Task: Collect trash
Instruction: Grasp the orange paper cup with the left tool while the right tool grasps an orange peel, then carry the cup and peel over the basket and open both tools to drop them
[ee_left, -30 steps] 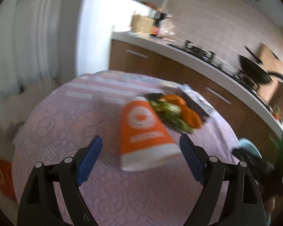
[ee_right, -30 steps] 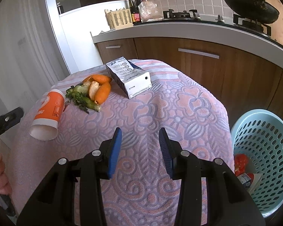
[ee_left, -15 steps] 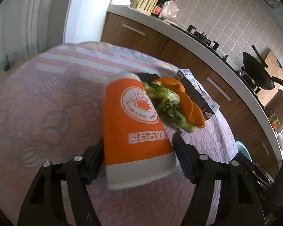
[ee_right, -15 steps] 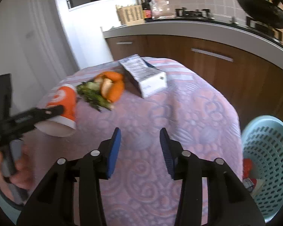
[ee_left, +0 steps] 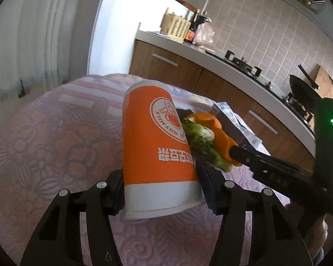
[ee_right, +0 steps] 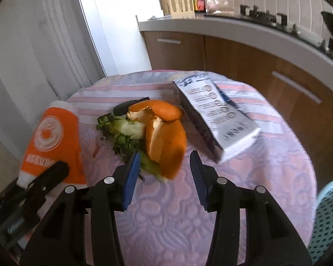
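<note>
An orange paper cup (ee_left: 153, 144) lies on its side on the pink patterned tablecloth (ee_left: 55, 155). My left gripper (ee_left: 161, 177) straddles its white open end, jaws closing, with both pads against the cup's sides. In the right wrist view the same cup (ee_right: 51, 137) lies at the left, with one left finger (ee_right: 44, 177) on it. My right gripper (ee_right: 164, 157) stands open just short of the orange peel (ee_right: 166, 137) and leafy vegetable scraps (ee_right: 124, 133); the peel's near tip reaches between its fingers, untouched.
A white and dark carton (ee_right: 215, 119) lies on the cloth right of the peel. A light blue perforated basket (ee_right: 328, 217) stands beside the table at the lower right. Brown cabinets and a counter with a stove run behind.
My left gripper has moved onto the cup and narrowed until its fingers meet the sides. The right gripper has swung left across the table to the peel and greens.
</note>
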### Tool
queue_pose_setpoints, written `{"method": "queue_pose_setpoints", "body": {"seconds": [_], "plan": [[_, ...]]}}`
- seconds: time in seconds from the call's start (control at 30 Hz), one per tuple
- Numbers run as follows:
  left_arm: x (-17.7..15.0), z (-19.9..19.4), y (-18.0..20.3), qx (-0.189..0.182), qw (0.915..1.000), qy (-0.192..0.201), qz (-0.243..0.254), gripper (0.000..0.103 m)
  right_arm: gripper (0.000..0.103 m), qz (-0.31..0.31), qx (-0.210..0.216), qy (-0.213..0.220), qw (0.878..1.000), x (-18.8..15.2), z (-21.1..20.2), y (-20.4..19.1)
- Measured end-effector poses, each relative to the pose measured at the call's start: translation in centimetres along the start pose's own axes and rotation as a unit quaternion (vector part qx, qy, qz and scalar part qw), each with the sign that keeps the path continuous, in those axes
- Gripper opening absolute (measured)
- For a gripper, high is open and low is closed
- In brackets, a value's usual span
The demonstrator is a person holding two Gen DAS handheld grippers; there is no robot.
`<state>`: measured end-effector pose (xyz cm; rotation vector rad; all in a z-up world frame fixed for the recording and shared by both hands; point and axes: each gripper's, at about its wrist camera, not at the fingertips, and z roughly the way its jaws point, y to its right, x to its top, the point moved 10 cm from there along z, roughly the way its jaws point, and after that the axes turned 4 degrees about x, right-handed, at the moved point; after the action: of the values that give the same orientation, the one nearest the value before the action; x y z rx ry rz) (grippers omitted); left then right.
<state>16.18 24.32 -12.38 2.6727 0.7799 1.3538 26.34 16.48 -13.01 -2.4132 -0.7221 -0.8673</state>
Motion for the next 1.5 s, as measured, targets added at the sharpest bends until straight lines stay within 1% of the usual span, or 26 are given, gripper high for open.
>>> {"method": "queue_pose_setpoints", "body": {"seconds": [0.07,0.1,0.17,0.27,0.33,0.37,0.4,0.43,0.5,0.63,0.77,0.8,0.93,1.03,1.13,1.23,1.33,1.43,1.47,1.5], "plan": [[0.1,0.1,0.0,-0.002,1.0,0.0,-0.002,0.054,0.044,0.002,-0.002,-0.003,1.0,0.2,0.8,-0.1],[0.2,0.0,0.0,-0.002,1.0,0.001,-0.001,0.054,0.047,0.001,-0.005,-0.006,1.0,0.3,1.3,-0.1],[0.2,0.1,0.0,-0.003,1.0,0.001,0.003,0.054,0.047,0.004,-0.012,-0.011,1.0,0.3,1.9,0.0],[0.3,0.1,0.3,-0.001,0.9999,0.004,0.012,0.054,0.047,0.022,-0.004,-0.012,1.0,0.4,2.6,0.4],[0.3,0.1,0.5,-0.001,0.9999,0.006,0.016,0.054,0.035,0.027,0.011,-0.012,1.0,0.3,2.7,0.5],[0.2,0.1,0.5,-0.001,0.9998,0.005,0.018,0.054,0.031,0.027,0.016,-0.011,0.999,0.4,2.7,0.3],[0.2,0.1,0.5,0.0,0.9998,0.006,0.018,0.054,0.024,0.026,0.02,-0.009,0.999,0.3,2.4,0.2],[0.3,0.1,0.5,-0.001,0.9998,0.007,0.017,0.054,0.022,0.022,0.023,-0.007,0.999,0.2,2.0,0.0],[0.4,0.1,0.1,0.0,0.9999,0.01,0.009,0.054,0.022,0.018,0.035,-0.007,0.999,-0.3,1.3,-0.4],[1.3,-0.3,-1.5,0.012,0.9995,0.023,-0.018,0.055,0.021,0.024,0.09,-0.013,0.996,-2.1,-1.2,-2.2],[1.6,-1.2,-2.4,0.013,0.9989,0.034,-0.03,0.055,0.02,0.012,0.12,-0.014,0.993,-3.7,-4.1,-3.8],[1.7,-1.6,-2.6,0.01,0.9987,0.037,-0.033,0.055,0.02,0.012,0.119,-0.008,0.993,-4.0,-5.1,-3.8],[1.9,-3.7,-2.2,0.0,0.9984,0.049,-0.029,0.055,0.02,0.014,0.098,0.027,0.995,-4.4,-8.5,-2.9],[1.8,-5.7,-0.7,-0.011,0.9982,0.058,-0.013,0.055,0.02,0.024,0.074,0.056,0.995,-4.3,-11.3,-1.0],[1.6,-7.4,1.9,-0.03,0.9974,0.065,0.011,0.055,0.02,0.034,0.055,0.077,0.995,-4.5,-13.6,0.9],[1.1,-8.7,5.4,-0.049,0.9956,0.068,0.042,0.055,0.02,0.033,0.017,0.095,0.995,-5.1,-16.3,3.4],[-0.1,-9.4,9.7,-0.076,0.9921,0.063,0.076,0.055,0.02,0.034,-0.018,0.111,0.993,-5.7,-19.0,5.8],[-1.8,-9.7,14.6,-0.099,0.9862,0.056,0.121,0.055,0.02,0.041,-0.058,0.129,0.989,-6.3,-21.8,8.7],[-2.7,-9.8,16.9,-0.115,0.9828,0.048,0.137,0.055,0.02,0.047,-0.065,0.132,0.988,-6.5,-22.5,9.7],[-3.3,-9.8,18.1,-0.124,0.9808,0.044,0.144,0.055,0.02,0.055,-0.072,0.135,0.987,-6.8,-23.1,10.7]]}}
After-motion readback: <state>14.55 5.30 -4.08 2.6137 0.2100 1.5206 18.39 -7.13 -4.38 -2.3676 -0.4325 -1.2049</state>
